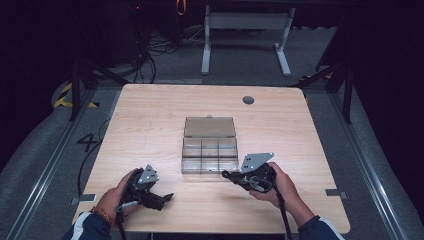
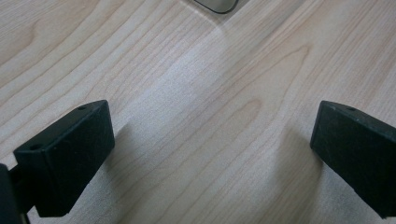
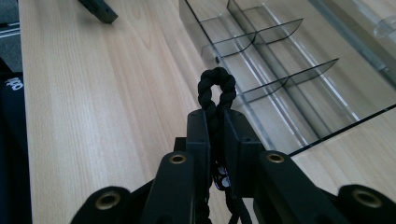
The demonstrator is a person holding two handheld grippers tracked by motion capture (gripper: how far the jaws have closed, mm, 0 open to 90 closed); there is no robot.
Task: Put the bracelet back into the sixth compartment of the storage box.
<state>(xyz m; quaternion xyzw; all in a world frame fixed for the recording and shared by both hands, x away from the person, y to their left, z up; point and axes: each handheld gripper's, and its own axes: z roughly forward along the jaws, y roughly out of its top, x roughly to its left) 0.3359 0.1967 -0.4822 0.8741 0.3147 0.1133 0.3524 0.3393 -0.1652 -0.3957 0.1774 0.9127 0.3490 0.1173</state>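
Clamped in the right hand-held gripper (image 3: 215, 122): a black braided cord loop (image 3: 215, 88), held just short of the clear compartment box (image 1: 209, 150) lying open mid-bench (image 1: 150, 115). Could snag on a divider or slip out, given the thin pinch. Left hand-held gripper (image 2: 212, 154) spread wide, empty; cord's lower end hidden between jaws.

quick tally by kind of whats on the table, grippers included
grippers: 2 (left gripper, jaws apart; right gripper, jaws shut on the black cord loop)
clear compartment box, lid open: 1
black cord loop: 1
round grey cap set in the tabletop: 1
total: 5
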